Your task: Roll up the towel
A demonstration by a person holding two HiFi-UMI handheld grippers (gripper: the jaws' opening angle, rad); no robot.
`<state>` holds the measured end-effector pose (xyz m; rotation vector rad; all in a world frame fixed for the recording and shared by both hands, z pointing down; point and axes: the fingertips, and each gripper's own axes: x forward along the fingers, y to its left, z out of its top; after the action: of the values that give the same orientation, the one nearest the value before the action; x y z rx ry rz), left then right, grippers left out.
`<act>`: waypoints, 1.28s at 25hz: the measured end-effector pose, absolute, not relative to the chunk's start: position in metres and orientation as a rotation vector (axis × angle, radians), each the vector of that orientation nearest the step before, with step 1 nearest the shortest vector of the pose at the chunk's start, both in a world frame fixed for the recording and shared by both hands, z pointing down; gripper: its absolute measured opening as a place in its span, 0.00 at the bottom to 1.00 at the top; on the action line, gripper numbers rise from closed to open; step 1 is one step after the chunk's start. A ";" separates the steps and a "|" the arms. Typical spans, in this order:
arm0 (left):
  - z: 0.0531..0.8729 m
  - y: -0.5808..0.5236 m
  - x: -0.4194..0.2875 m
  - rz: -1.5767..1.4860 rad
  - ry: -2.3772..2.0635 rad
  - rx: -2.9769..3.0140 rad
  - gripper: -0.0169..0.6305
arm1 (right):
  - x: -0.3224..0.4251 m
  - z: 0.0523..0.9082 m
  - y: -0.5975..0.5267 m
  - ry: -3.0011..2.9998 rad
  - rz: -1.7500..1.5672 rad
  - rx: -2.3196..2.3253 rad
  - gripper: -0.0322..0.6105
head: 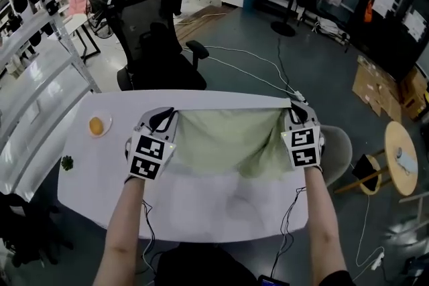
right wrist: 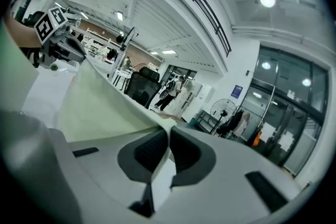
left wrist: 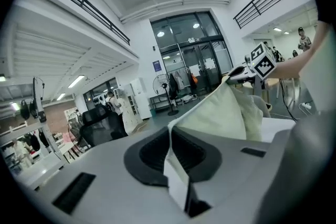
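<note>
A pale green towel [head: 228, 143] hangs stretched between my two grippers above the white table [head: 201, 211], sagging in the middle. My left gripper [head: 169, 113] is shut on the towel's left corner. Its own view shows the cloth [left wrist: 215, 115] pinched between the jaws and running off to the right. My right gripper [head: 292, 110] is shut on the right corner. In the right gripper view the towel [right wrist: 94, 105] leaves the closed jaws and spreads left toward the other gripper [right wrist: 55, 39].
A small dish with something orange [head: 98, 125] and a green bit [head: 67, 163] lie on the table's left side. A black office chair [head: 151, 43] stands behind the table, a grey chair [head: 338, 151] at its right end, a round wooden stool [head: 400, 157] farther right.
</note>
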<state>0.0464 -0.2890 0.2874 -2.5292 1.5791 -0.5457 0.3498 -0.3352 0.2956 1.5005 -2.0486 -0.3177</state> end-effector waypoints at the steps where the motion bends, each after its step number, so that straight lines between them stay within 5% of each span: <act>1: 0.281 -0.283 0.043 -0.539 1.578 -2.512 0.07 | 0.346 0.290 -0.333 -2.047 -0.339 1.499 0.09; 11: 0.250 -0.225 0.006 -0.549 1.651 -2.367 0.07 | 0.304 0.285 -0.301 -2.114 -0.436 1.322 0.09; 26: 0.379 -0.130 -0.078 -0.825 1.874 -2.489 0.07 | 0.202 0.424 -0.240 -2.198 -0.300 0.789 0.09; 28: 0.394 -0.126 -0.084 -0.846 1.896 -2.513 0.07 | 0.199 0.444 -0.236 -2.191 -0.241 0.742 0.12; 32: 0.416 -0.125 -0.093 -0.882 1.922 -2.557 0.07 | 0.201 0.465 -0.230 -2.189 -0.124 0.688 0.32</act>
<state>-0.0935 -0.1253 0.4160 -2.5574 1.9220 -0.8821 0.2006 -0.2301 0.4645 0.6881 -2.1894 -0.1237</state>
